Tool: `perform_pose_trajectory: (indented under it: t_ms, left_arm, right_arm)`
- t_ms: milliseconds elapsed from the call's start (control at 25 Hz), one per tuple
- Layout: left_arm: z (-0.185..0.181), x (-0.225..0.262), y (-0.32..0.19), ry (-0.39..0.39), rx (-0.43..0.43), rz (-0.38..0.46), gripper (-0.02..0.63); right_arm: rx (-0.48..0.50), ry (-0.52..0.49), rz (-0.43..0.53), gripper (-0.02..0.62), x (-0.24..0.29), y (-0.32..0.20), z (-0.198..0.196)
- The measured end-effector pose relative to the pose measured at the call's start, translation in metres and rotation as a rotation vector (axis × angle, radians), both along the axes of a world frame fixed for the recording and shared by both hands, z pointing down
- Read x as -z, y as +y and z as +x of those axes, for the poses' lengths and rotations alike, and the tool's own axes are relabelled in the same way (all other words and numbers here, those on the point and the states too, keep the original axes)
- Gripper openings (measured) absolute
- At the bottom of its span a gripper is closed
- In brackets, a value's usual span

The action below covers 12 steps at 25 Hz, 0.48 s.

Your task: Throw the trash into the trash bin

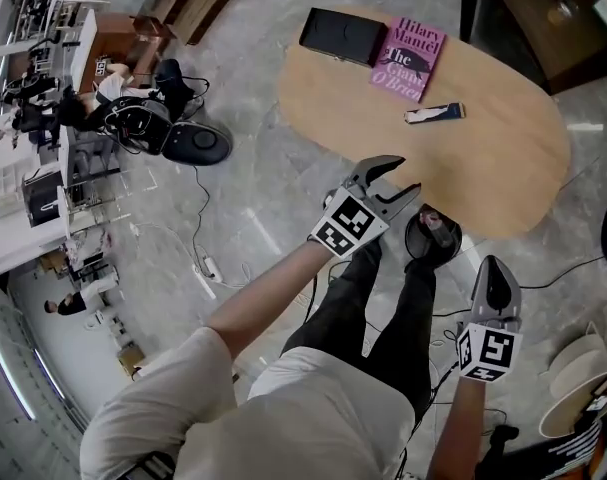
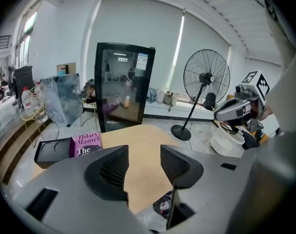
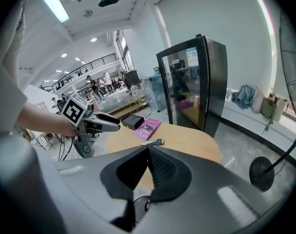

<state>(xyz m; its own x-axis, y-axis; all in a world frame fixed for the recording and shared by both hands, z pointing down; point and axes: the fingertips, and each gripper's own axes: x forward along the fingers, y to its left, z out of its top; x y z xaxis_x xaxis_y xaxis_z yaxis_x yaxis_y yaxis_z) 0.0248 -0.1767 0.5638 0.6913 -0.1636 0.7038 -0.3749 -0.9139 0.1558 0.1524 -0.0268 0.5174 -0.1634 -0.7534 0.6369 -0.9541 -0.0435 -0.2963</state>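
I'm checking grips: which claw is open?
The left claw: its jaws stand apart with nothing between them, while the right claw has its jaws together.

book [image 1: 409,57] right of case [image 1: 342,35] on table [image 1: 483,168], wrapper [image 1: 434,113] nearer, bin [image 1: 411,240] beside table

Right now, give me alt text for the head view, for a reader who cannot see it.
Seen from above, a person holds the left gripper, jaws open and empty, at the edge of an oval wooden table bearing a wrapper, a pink book and a black tray. The right gripper, jaws shut, is at lower right, near a small black bin.
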Motion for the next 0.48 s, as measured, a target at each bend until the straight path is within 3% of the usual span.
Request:
perform_pose_trajectory:
  t_ms: [480]
  left_arm:
    - [0.009,-0.114,-0.03,-0.135,-0.092,0.045,0.204]
  right_arm:
    - [-0.049,-0.071,-0.02,0.011,-0.083,-0.01,-0.012]
